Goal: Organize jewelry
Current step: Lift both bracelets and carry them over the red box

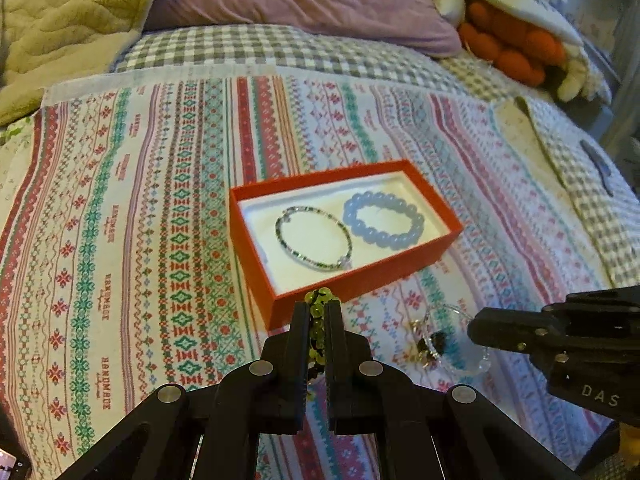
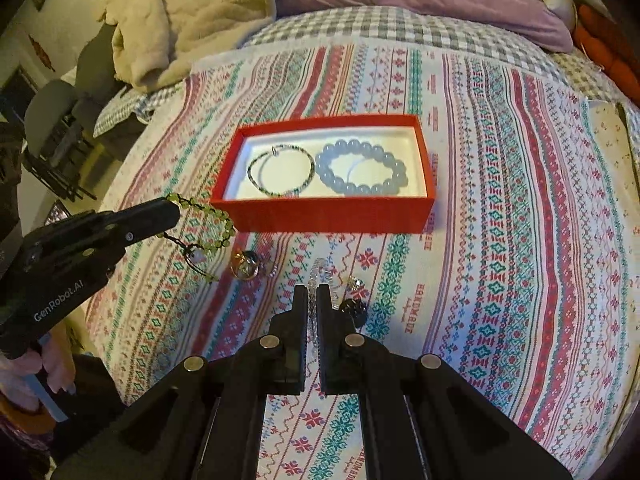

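Left claw (image 1: 316,312) is clenched on the green bracelet (image 2: 208,220), right claw (image 2: 312,300) on the clear bracelet (image 2: 318,276) — both just short of the red box (image 2: 328,214), which holds 2 bracelets. Carry each over the rim, lower flat into bare lining — then release.

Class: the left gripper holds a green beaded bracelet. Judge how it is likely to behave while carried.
The green beaded bracelet probably hangs floppy: its loop droops from the left gripper, cord tail dangling. It likely swings when moved. Small round beads suggest it is light, and could slip.
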